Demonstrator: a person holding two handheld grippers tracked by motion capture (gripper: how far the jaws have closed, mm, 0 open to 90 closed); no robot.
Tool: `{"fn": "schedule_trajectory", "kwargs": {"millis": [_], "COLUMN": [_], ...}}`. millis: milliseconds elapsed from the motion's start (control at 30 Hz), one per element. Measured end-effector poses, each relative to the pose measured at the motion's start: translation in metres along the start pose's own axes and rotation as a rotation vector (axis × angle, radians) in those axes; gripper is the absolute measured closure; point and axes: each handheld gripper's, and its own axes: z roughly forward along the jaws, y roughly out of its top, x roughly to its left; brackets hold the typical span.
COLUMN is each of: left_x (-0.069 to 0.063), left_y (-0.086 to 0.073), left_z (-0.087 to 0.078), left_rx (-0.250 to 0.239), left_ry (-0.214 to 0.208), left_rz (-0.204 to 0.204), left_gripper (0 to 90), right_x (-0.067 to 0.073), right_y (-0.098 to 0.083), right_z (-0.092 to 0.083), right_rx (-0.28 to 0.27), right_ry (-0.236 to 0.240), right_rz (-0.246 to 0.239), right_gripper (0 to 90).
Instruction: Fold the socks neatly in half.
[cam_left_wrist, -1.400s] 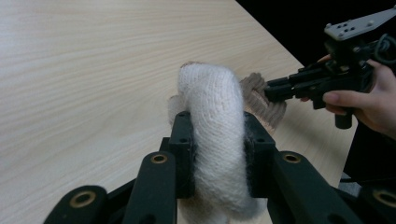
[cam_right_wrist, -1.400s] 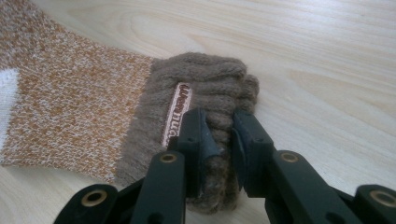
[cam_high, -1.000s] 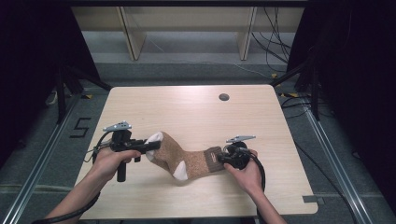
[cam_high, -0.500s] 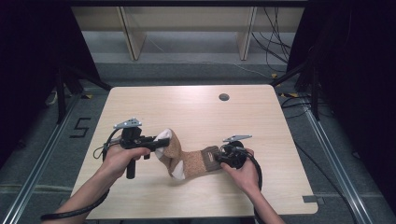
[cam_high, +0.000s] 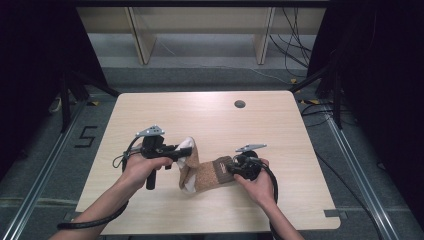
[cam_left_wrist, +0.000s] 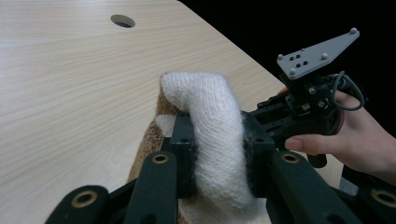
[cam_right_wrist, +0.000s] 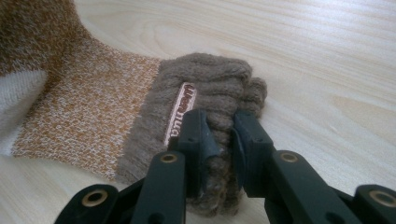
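The left tool (cam_left_wrist: 217, 154) is clamped on the white toe of the sock (cam_high: 202, 170), and the right tool (cam_right_wrist: 218, 140) pinches its brown ribbed cuff. The sock sags between them onto the bench (cam_high: 210, 115), a round hole (cam_high: 240, 104) well behind.

You hold a knitted sock (cam_high: 200, 172): fuzzy white wool at the toe, speckled orange-brown knit in the middle, coarse ribbed grey-brown cuff bearing a small woven label (cam_right_wrist: 180, 112). Both claws look like matt black plastic with brass-coloured rivets. The tabletop (cam_high: 210, 115) is pale, smooth wood grain with a soft sheen.
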Motion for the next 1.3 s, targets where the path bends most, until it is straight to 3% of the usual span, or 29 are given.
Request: {"fn": "schedule_trajectory", "kwargs": {"millis": [67,100,367,400,767,1000,1100,1300], "left_x": [-0.001,-0.002,-0.008,-0.008,-0.015,-0.020,-0.020,-0.020], "left_y": [0.000,0.000,-0.001,-0.002,-0.010,-0.015,-0.018,-0.022], "left_z": [0.005,0.007,0.024,0.028,0.059,0.078,0.085,0.098], "left_rx": [0.001,0.003,0.030,0.030,0.078,0.110,0.124,0.138], "left_ry": [-0.001,0.004,0.011,0.009,0.050,0.083,0.092,0.100], "left_rz": [0.005,0.007,0.025,0.027,0.062,0.094,0.107,0.129], "left_gripper": [71.1,71.1,71.0,71.0,70.8,70.2,69.6,66.6], "right_x": [-0.001,-0.001,0.001,0.003,0.005,0.007,0.005,0.007], "right_y": [0.000,0.001,0.001,0.002,0.004,0.010,0.014,0.019], "right_z": [0.002,0.001,0.004,0.002,0.001,-0.015,-0.023,-0.038], "right_rx": [-0.021,0.012,-0.021,0.004,0.014,-0.021,-0.076,-0.108], "right_ry": [0.002,-0.004,0.005,0.006,0.011,0.024,0.025,0.029], "right_rz": [-0.032,-0.019,-0.015,-0.006,-0.018,-0.010,-0.067,-0.039], "right_gripper": [75.0,75.0,75.0,74.9,72.9,68.8,68.9,68.9]}}
